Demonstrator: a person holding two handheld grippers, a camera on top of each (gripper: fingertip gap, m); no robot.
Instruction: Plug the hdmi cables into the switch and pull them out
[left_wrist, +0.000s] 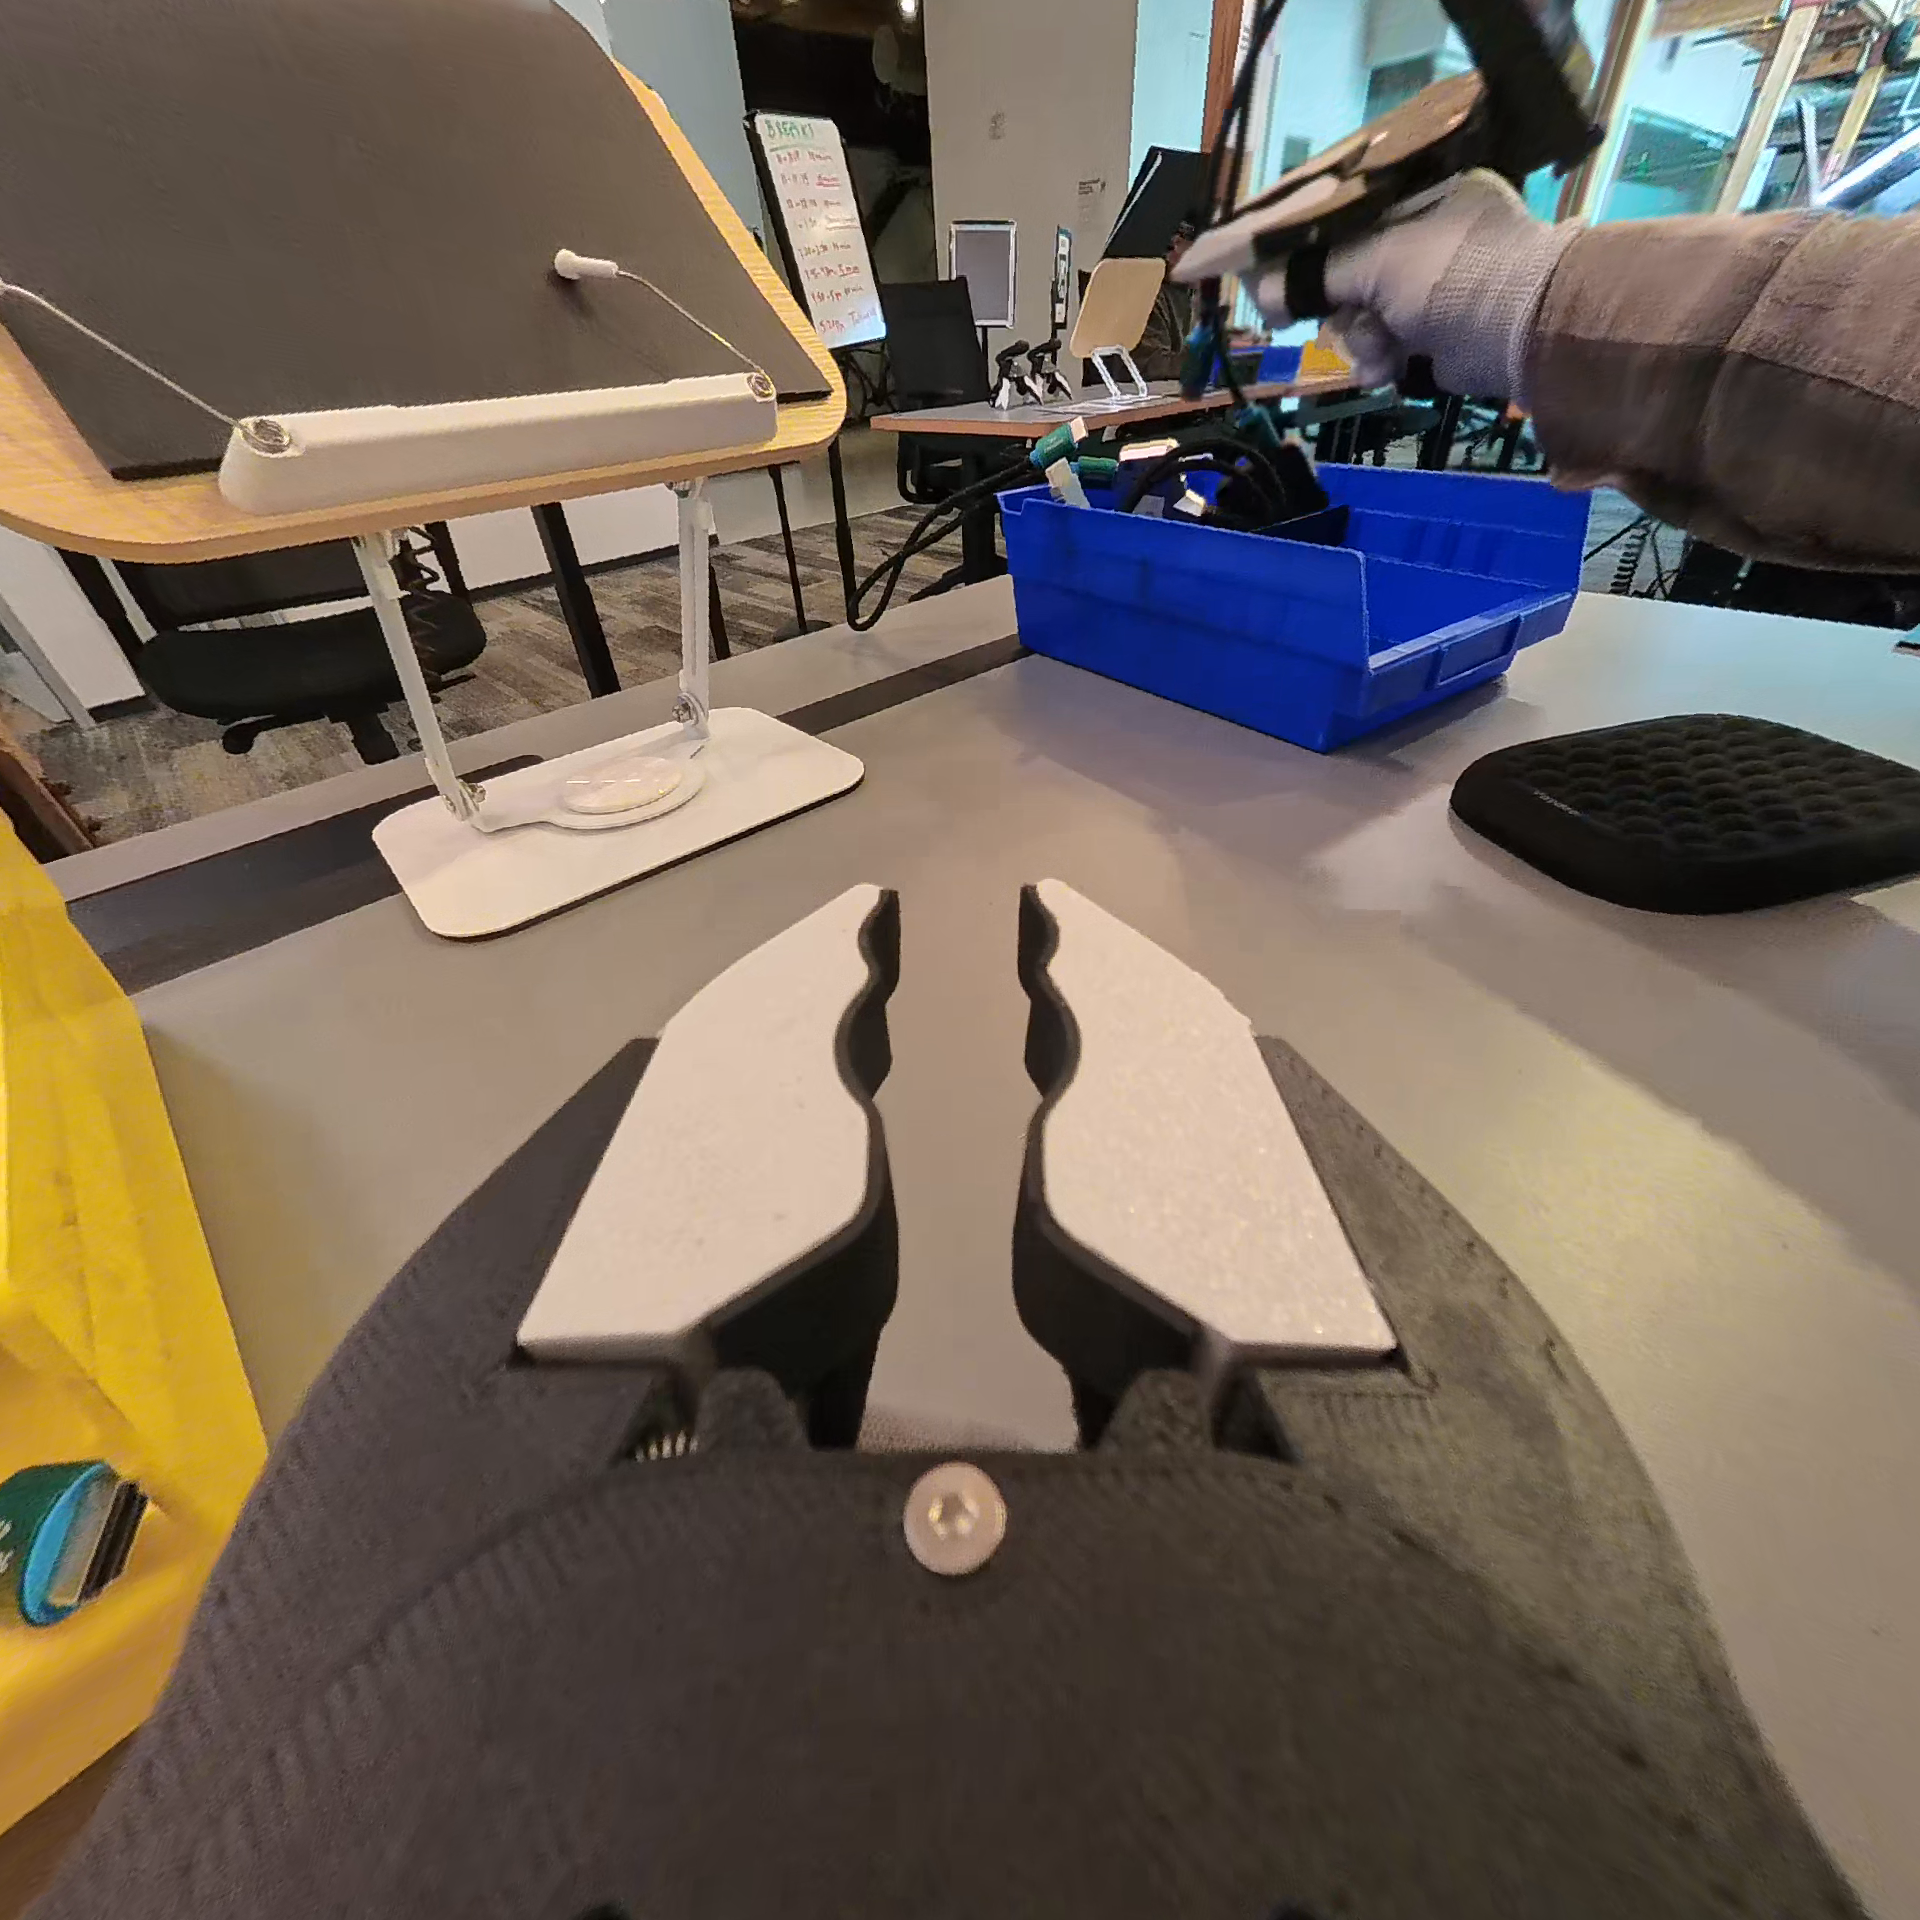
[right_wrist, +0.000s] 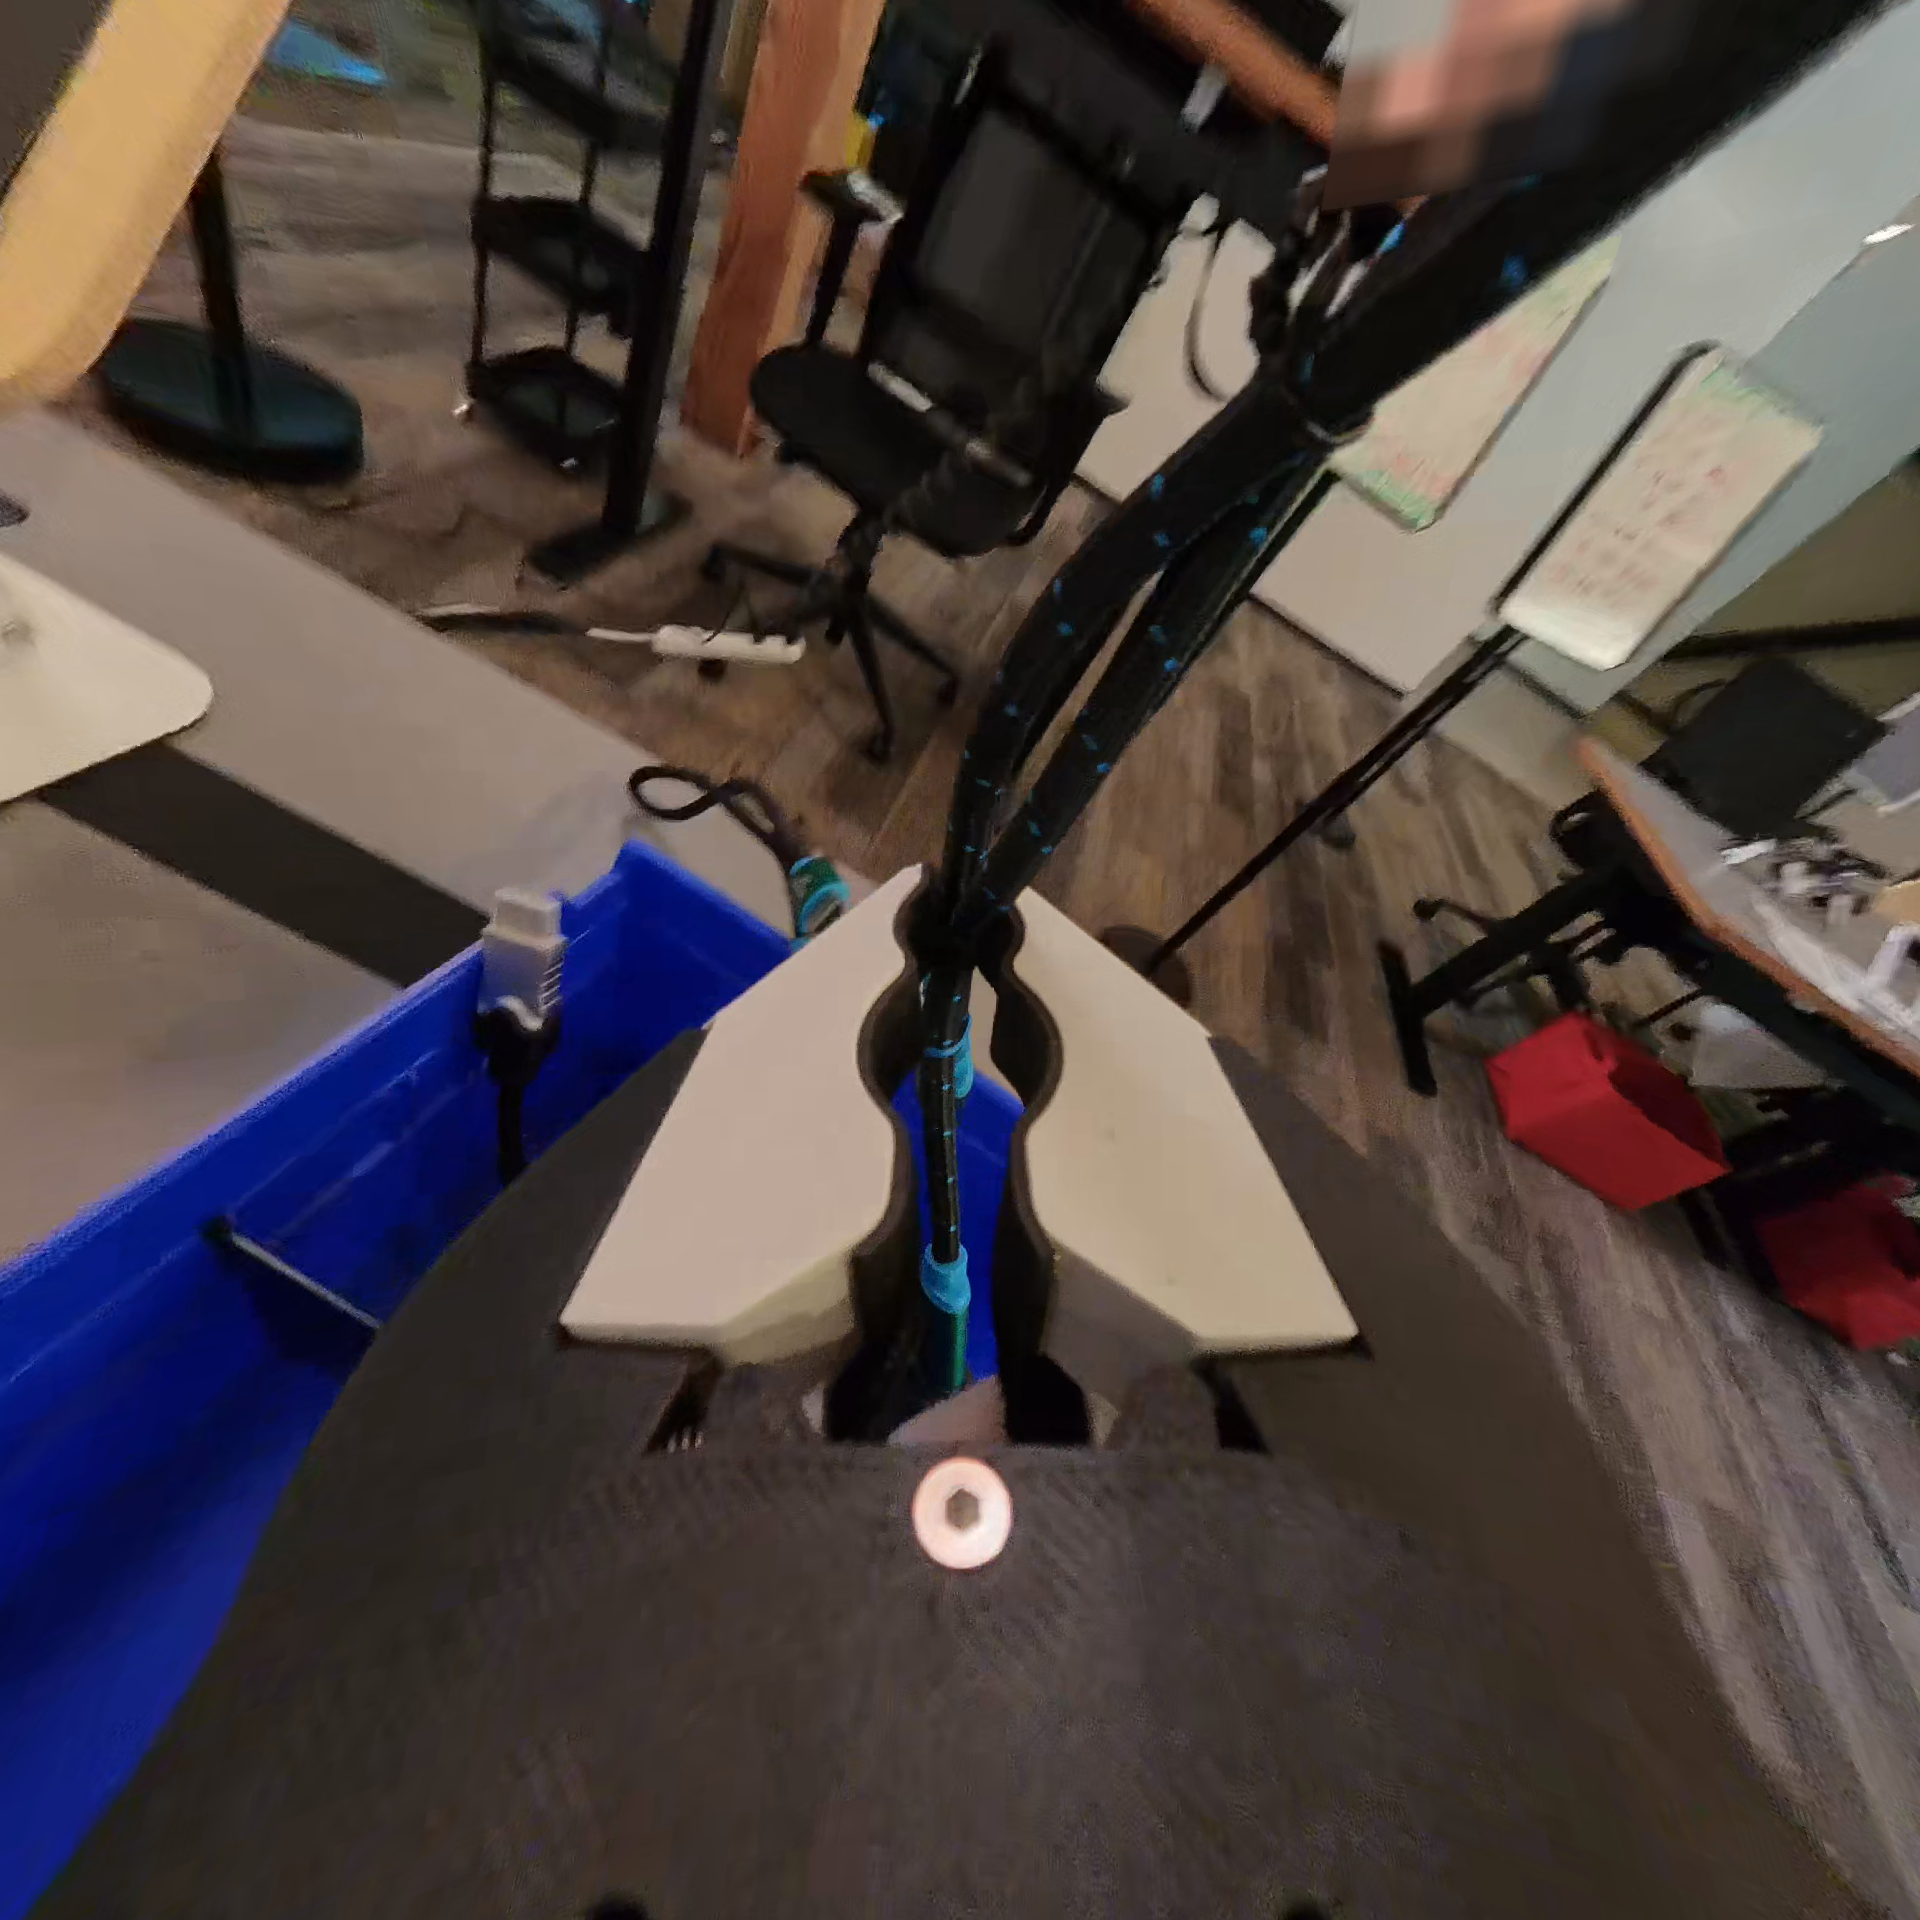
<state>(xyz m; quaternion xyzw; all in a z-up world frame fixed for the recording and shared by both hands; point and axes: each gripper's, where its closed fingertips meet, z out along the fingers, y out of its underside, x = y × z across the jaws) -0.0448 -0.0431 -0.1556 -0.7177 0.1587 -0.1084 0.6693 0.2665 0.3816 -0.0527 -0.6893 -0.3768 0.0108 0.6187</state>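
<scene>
My left gripper (left_wrist: 958, 904) is open and empty, low over the grey table (left_wrist: 1299, 1039). A blue bin (left_wrist: 1299, 613) at the back right holds several HDMI cables (left_wrist: 1205, 473) with silver and green plugs. My right gripper (right_wrist: 961, 914) is shut on a bundle of black braided HDMI cables with blue flecks (right_wrist: 1049, 707), lifted above the blue bin (right_wrist: 260, 1195). In the left wrist view the right gripper (left_wrist: 1195, 265) shows high above the bin, held by a gloved hand (left_wrist: 1434, 281), with cables hanging from it. A silver HDMI plug (right_wrist: 525, 951) leans on the bin's rim. The switch is not in view.
A white tilting stand with a wood-edged board (left_wrist: 436, 343) stands at the back left of the table. A black honeycomb pad (left_wrist: 1704, 805) lies at the right. A yellow bin (left_wrist: 94, 1299) with a green-blue item (left_wrist: 62, 1538) sits at the left. Office chairs (right_wrist: 987, 343) stand beyond. There is about 55 centimeters between the tips of the two grippers.
</scene>
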